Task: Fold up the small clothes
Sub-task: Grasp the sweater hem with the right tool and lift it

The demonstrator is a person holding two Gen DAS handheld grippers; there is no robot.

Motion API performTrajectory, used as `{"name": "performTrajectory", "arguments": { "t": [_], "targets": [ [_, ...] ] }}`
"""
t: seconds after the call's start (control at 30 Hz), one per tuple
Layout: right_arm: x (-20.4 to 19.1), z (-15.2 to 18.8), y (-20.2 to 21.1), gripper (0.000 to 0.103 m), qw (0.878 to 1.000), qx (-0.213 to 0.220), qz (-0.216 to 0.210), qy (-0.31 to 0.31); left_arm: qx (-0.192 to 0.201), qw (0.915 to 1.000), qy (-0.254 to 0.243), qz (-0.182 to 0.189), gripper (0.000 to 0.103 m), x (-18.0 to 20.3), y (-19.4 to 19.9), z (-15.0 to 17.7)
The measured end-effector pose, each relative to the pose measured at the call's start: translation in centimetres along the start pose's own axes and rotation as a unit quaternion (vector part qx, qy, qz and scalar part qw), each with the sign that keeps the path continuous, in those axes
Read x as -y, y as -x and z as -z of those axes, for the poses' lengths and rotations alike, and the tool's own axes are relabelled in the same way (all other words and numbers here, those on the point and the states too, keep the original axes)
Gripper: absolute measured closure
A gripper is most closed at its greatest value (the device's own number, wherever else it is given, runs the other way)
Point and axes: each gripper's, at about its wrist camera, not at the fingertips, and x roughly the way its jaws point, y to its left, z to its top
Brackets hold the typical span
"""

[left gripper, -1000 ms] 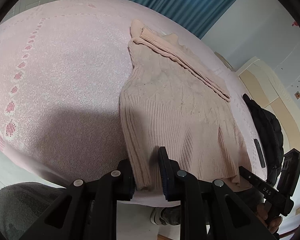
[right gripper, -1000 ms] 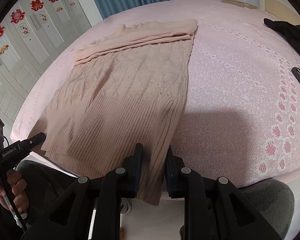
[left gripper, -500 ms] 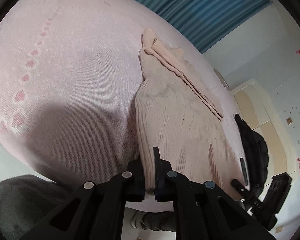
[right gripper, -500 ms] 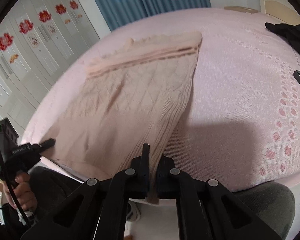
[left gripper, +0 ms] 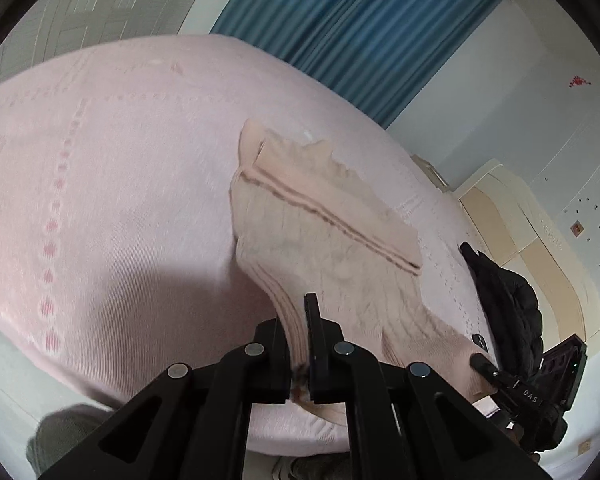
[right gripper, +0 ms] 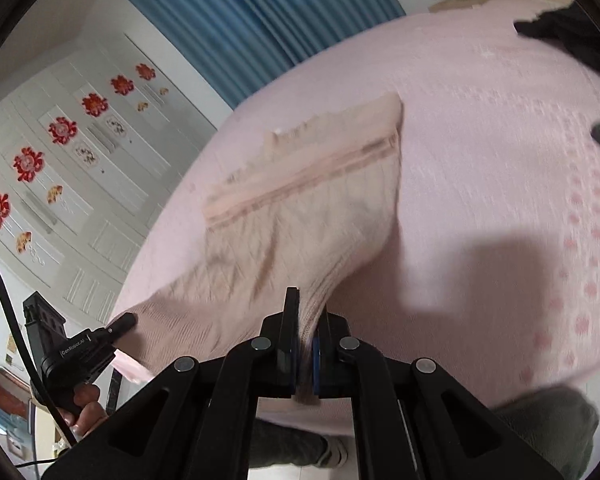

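Pink bedspread [left gripper: 112, 208]: fills both my views. Beige knit sweater [left gripper: 332, 240]: lies mid-bed, collar end far, near hem raised off cover. Black jacket [left gripper: 504, 300]: right edge of bed. My left gripper [left gripper: 299, 344]: jaws clamped on hem's left corner. My right gripper [right gripper: 305, 344]: clamped on right corner (fabric bunched between pads).

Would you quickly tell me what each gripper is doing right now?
Left gripper: shut on the sweater hem corner.
Right gripper: shut on the other hem corner.
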Motion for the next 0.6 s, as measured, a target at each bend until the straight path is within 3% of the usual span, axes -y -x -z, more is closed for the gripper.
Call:
{"name": "performTrajectory", "arguments": {
  "t": [0.23, 0.6],
  "targets": [
    [-0.8, -4.8, -0.2, 0.098, 0.999, 0.026, -0.027, -0.030, 0.049, 0.9987, 0.011, 0.003, 0.097, 1.5, -0.3, -4.6],
    [0.7, -12.8, -4.8, 0.098, 0.995, 0.073, -0.025, -0.070, 0.076, 0.9967, 0.006, -0.029, 0.097, 3.0, -8.2, -12.0]
  ]
}}
